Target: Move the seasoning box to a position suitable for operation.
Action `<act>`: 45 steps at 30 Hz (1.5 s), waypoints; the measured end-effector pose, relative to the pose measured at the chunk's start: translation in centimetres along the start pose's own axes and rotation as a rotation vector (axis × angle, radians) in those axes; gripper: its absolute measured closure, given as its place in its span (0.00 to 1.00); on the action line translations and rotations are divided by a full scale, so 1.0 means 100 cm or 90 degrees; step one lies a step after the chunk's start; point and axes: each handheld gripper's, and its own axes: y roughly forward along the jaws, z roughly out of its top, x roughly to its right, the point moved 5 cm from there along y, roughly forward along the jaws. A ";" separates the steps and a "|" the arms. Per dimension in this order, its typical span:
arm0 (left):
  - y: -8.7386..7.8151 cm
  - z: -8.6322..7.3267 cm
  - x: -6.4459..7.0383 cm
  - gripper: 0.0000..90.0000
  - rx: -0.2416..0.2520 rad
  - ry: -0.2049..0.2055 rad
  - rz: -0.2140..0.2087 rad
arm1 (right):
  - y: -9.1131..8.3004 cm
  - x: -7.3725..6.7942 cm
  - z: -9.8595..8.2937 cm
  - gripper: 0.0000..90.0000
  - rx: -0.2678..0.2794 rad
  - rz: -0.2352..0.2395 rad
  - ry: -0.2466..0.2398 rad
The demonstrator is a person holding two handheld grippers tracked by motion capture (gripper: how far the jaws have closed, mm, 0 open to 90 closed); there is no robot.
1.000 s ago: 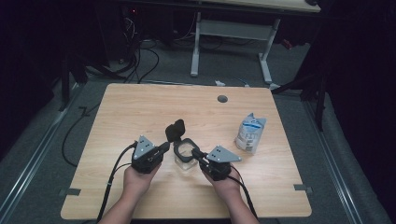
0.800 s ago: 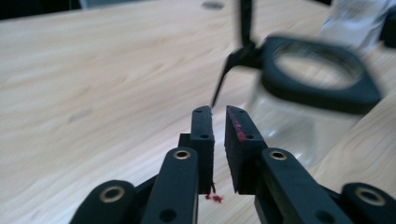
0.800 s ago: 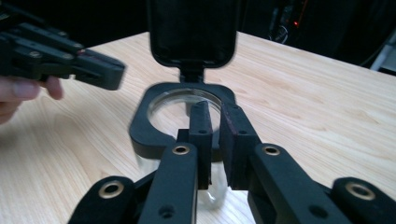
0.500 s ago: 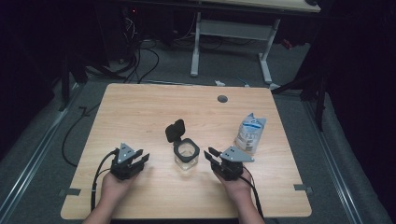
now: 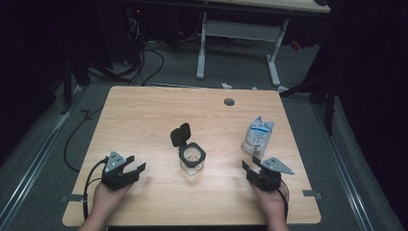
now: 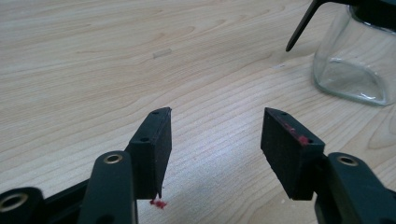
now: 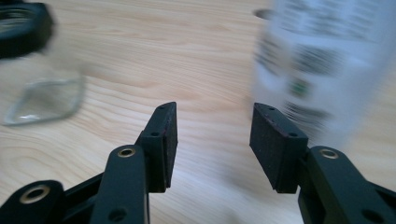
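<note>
A dark room surrounds my wooden table (image 5: 144, 120). The white pouch (image 5: 258, 137) stands near my right gripper (image 5: 253, 171), whose jaws gape empty; I judge grasping it comes next. The glass jar (image 5: 192, 160), lid flipped up, sits mid-table, apart from my left gripper (image 5: 133, 169), also spread empty. The pouch's print is blurred.

The pale wooden surface (image 5: 144, 120) is evenly lit amid dark surroundings; the right gripper view is motion-blurred.
</note>
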 end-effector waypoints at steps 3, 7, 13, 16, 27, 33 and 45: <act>-0.002 -0.001 -0.002 0.44 0.006 -0.002 -0.005 | -0.003 0.014 -0.002 0.55 -0.009 -0.023 0.009; -0.005 -0.003 -0.002 0.41 0.013 -0.003 -0.012 | 0.000 0.033 0.003 0.49 -0.024 -0.053 0.015; -0.004 -0.006 -0.002 0.41 0.009 -0.006 -0.012 | 0.015 0.050 0.009 0.39 -0.038 -0.048 0.015; -0.003 -0.006 -0.003 0.41 0.009 -0.009 -0.011 | 0.020 0.054 0.010 0.39 -0.043 -0.045 0.011; -0.003 -0.007 -0.004 0.41 0.008 -0.019 -0.008 | 0.034 0.050 0.005 0.53 -0.054 -0.010 -0.009; -0.004 -0.006 -0.004 0.41 0.013 -0.022 -0.013 | 0.031 0.047 0.005 0.60 -0.059 -0.010 -0.008; -0.004 -0.007 -0.003 0.42 0.008 -0.024 -0.017 | 0.027 0.037 0.005 0.67 -0.058 -0.007 -0.006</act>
